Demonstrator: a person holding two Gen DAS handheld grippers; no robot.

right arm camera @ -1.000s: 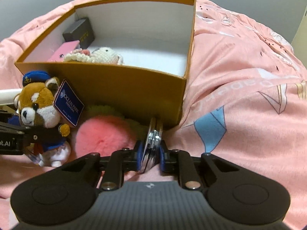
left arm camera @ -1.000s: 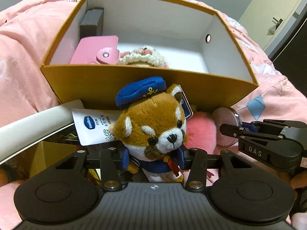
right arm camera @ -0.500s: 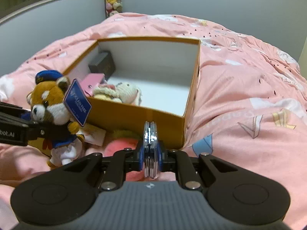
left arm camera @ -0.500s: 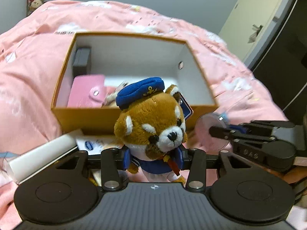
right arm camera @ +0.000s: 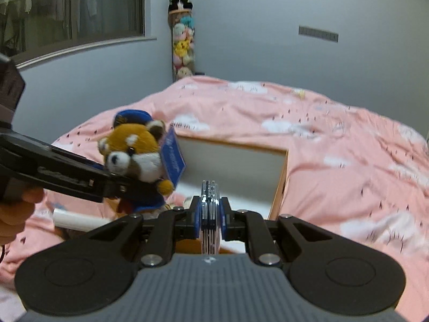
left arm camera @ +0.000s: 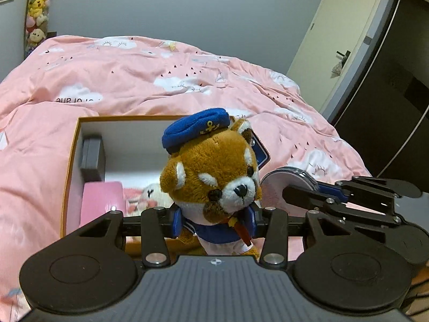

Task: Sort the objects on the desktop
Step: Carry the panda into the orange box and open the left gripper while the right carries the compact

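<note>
Holding two items aloft at once, I have the left gripper (left arm camera: 213,218) clamped on the plush red panda (left arm camera: 214,179) around its blue-clad body, head up and facing back toward my camera, and the right gripper (right arm camera: 210,218) pinched nearly closed on the round compact mirror (right arm camera: 210,209), which stands on edge between the pads. What matters for the drop is where the orange box (left arm camera: 70,166) lies: ahead of and below both grippers, open side up on the pink duvet (left arm camera: 161,80). From the left wrist view the plush hangs in front of the box's near wall, over its middle. In the right wrist view the mirror lines up with the box's right half, where the white floor (right arm camera: 241,201) looks bare. The left half already holds a pink wallet (left arm camera: 103,201), a dark case (left arm camera: 92,158) and a small crocheted toy (left arm camera: 152,194). I judge both hands need to travel forward and then down. The right hand has the clearer landing spot.
</note>
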